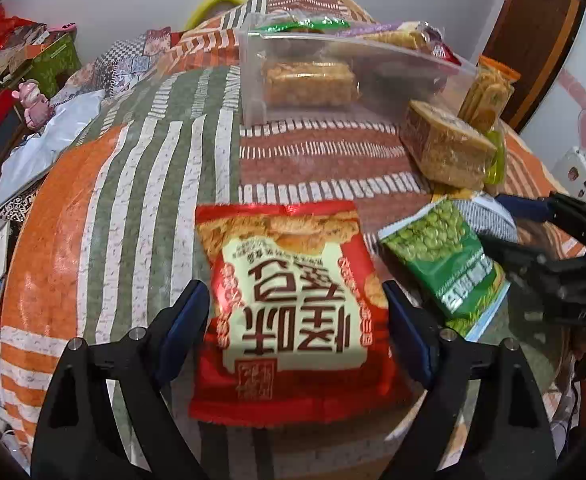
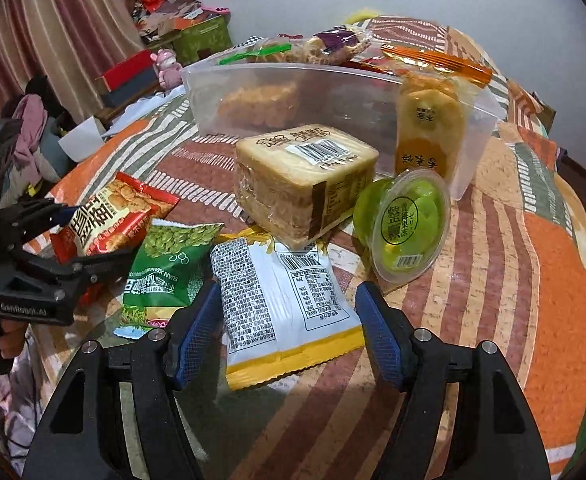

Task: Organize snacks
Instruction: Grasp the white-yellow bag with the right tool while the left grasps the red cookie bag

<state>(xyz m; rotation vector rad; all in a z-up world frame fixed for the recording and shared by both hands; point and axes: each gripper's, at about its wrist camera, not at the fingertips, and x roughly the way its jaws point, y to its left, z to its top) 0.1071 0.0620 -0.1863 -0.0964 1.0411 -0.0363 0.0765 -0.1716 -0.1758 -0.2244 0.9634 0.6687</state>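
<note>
A red snack bag [image 1: 293,288] lies flat on the patterned tablecloth between the fingers of my left gripper [image 1: 295,296], which is open and straddles it. My right gripper [image 2: 287,296] is open around a white-and-yellow packet [image 2: 289,304] whose far end is tucked under a wrapped cake block [image 2: 305,176]. A green pea bag [image 2: 169,264] lies between the two bags. Behind them stands a clear plastic bin [image 2: 333,68] that holds several snacks. A green jelly cup [image 2: 405,228] and a cracker pack [image 2: 429,128] lean against its front.
Boxes, a pink toy figure [image 2: 167,66] and cloth crowd the far left beyond the table edge. A hand [image 2: 9,336] holds the left gripper's handle. To the right of the jelly cup the striped tablecloth [image 2: 513,280] is bare.
</note>
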